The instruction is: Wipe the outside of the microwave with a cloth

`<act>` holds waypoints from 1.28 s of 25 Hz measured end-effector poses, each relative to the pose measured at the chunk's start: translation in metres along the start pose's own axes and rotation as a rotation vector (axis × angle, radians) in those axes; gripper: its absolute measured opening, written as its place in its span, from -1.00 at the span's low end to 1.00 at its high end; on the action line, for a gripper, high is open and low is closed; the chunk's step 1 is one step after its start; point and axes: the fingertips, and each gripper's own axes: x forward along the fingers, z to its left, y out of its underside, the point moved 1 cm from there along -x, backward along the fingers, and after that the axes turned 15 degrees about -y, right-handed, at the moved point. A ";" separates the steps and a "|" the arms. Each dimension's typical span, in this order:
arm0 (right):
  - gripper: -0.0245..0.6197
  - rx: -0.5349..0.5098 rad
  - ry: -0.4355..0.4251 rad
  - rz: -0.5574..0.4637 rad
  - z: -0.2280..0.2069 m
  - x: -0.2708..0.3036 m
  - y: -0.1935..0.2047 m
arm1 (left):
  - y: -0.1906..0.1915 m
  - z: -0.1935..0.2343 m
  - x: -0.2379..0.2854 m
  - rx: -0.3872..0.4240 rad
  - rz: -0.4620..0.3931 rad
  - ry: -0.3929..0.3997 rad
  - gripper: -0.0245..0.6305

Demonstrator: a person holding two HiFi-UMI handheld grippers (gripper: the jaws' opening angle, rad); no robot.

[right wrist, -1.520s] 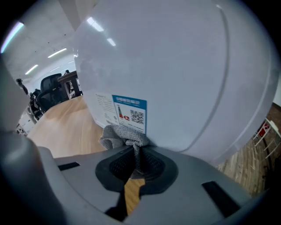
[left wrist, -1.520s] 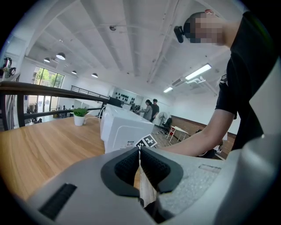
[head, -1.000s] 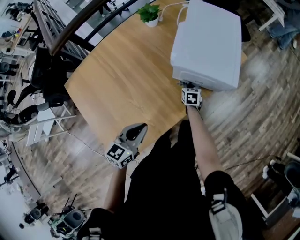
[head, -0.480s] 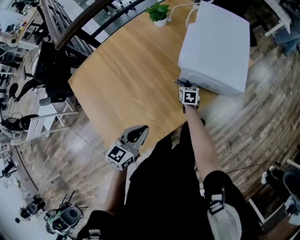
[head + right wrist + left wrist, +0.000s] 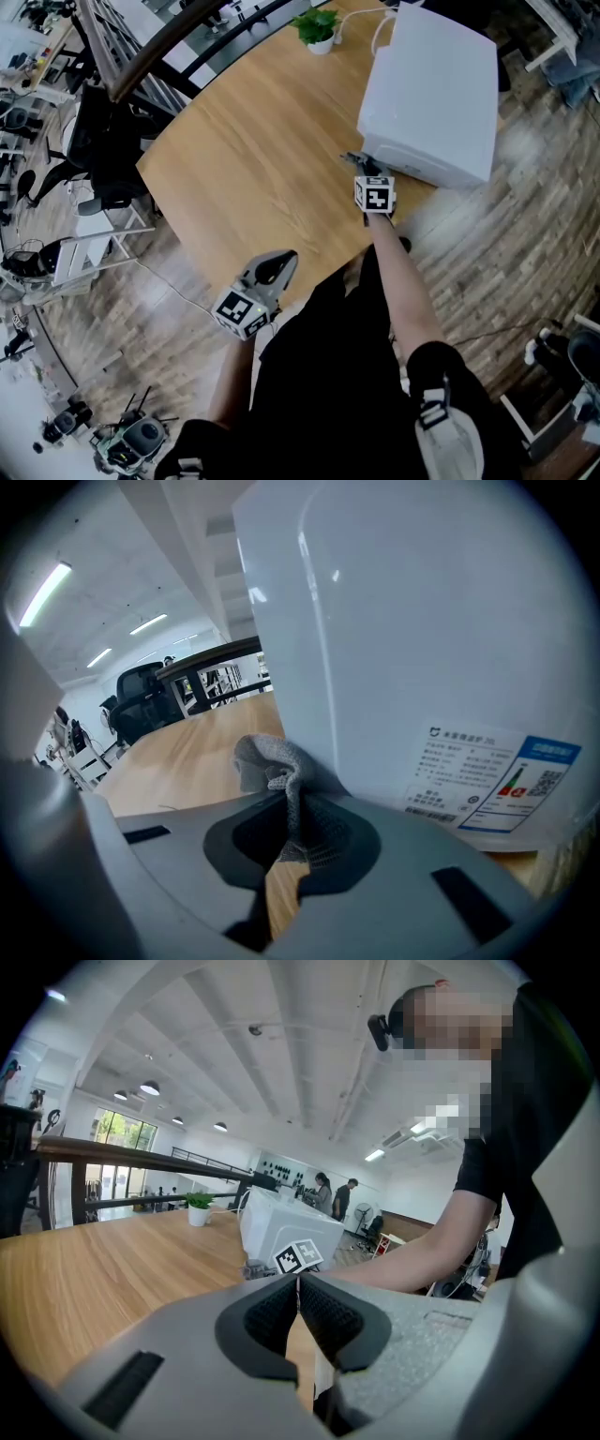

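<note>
Right tongs point(image 5: 295, 810) clamped on grey knit cloth point(image 5: 270, 759), bunched up, against lower corner of white microwave point(image 5: 431, 89). Microwave sits at right edge of wooden table point(image 5: 244, 159), label sticker point(image 5: 492, 775) low on side. Right arm stretched forward. Left tongs point(image 5: 298, 1283) pinched together, empty, held low beside table's near edge.
</note>
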 end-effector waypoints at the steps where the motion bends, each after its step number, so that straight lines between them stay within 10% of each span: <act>1: -0.87 0.002 -0.007 0.006 0.003 -0.003 0.004 | -0.001 -0.001 0.001 0.006 -0.011 0.013 -0.90; 22: -0.88 -0.090 -0.009 -0.154 0.020 -0.209 0.024 | -0.043 -0.053 0.016 0.077 -0.119 0.181 -0.90; 32: -0.88 -0.047 -0.146 -0.461 0.026 -0.344 0.003 | -0.053 -0.118 0.021 0.118 -0.139 0.209 -0.90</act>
